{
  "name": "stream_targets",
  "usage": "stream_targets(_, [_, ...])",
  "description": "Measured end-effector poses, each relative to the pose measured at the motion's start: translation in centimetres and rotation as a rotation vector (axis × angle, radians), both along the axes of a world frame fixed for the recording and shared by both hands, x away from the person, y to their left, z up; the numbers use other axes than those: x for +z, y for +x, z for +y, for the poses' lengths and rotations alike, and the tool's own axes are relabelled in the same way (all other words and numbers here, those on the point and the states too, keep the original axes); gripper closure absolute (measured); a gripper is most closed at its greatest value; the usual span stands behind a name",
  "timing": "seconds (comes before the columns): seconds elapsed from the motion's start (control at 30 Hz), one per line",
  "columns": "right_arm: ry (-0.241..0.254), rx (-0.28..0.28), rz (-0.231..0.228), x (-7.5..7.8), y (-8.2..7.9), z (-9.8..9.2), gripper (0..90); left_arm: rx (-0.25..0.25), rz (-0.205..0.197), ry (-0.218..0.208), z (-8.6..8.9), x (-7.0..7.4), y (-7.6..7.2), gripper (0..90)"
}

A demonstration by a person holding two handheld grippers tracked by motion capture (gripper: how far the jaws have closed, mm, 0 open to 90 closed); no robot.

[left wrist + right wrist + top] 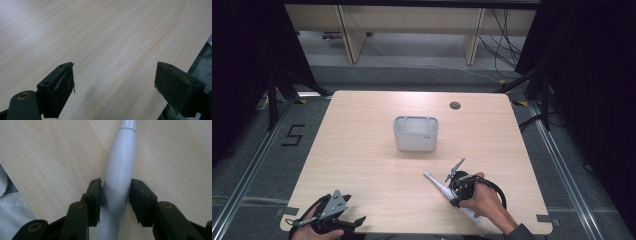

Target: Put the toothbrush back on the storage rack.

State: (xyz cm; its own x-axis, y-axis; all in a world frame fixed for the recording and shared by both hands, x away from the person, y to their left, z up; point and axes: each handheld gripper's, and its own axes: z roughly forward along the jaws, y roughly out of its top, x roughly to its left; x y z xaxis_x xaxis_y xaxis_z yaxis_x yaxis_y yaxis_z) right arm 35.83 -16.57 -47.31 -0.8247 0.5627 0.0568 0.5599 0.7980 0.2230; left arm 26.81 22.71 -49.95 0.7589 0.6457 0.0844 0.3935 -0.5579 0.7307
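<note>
The toothbrush [120,177] is pinched by the right tool [116,192] on the bench [362,160], before the bin [415,133]. The left tool [115,82] is held spread, empty.

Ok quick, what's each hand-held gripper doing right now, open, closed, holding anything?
Left hand-held gripper: open, jaws wide apart over bare table, holding nothing.
Right hand-held gripper: closed on the white electric toothbrush.

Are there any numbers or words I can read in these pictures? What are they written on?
"5": black mark on the grey floor left of the table.
Small dark marking on the front of the white bin, near its lower right: too small to read.
No writing can be read on the white toothbrush or on the grippers.
</note>
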Motion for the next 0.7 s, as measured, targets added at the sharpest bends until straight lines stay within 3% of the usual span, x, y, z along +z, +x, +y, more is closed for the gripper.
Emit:
stream_targets(0.23, [-0.067, 0.017, 0.022, 0.0, 0.4, 0.5, 64.3, 0.015, -0.009, 0.005, 0.0, 0.0, 0.0, 15.5])
stream_targets(0.33, [-0.080, 0.006, 0.030, 0.0, 0.3, 0.7, 65.6, 0.009, -0.001, 0.001, 0.0, 0.1, -0.1, 15.5])
stream_targets(0.43, [-0.097, 0.043, 0.026, -0.1, 0.6, 0.8, 65.9, 0.010, -0.008, 0.003, 0.0, 0.0, 0.0, 15.5])
stream_targets(0.47, [-0.106, 0.025, 0.032, -0.1, 0.5, 1.0, 65.9, 0.006, -0.010, 0.001, 0.0, 0.0, 0.0, 15.5])
stream_targets(0.6, [-0.121, 0.057, 0.038, -0.1, 0.7, 1.2, 66.0, 0.009, 0.000, 0.000, 0.0, 0.0, 0.0, 15.5])
stream_targets(0.63, [-0.133, 0.040, 0.042, -0.1, 0.7, 1.4, 66.0, 0.011, -0.006, 0.002, 0.0, 0.0, 0.0, 15.5])
stream_targets(0.67, [-0.130, 0.067, 0.038, -0.2, 0.8, 1.4, 66.0, 0.013, -0.012, 0.006, 0.0, 0.0, 0.0, 15.5])
stream_targets(0.7, [-0.140, 0.049, 0.048, -0.1, 0.7, 1.5, 66.0, 0.013, -0.012, 0.006, 0.0, 0.0, 0.0, 15.5])
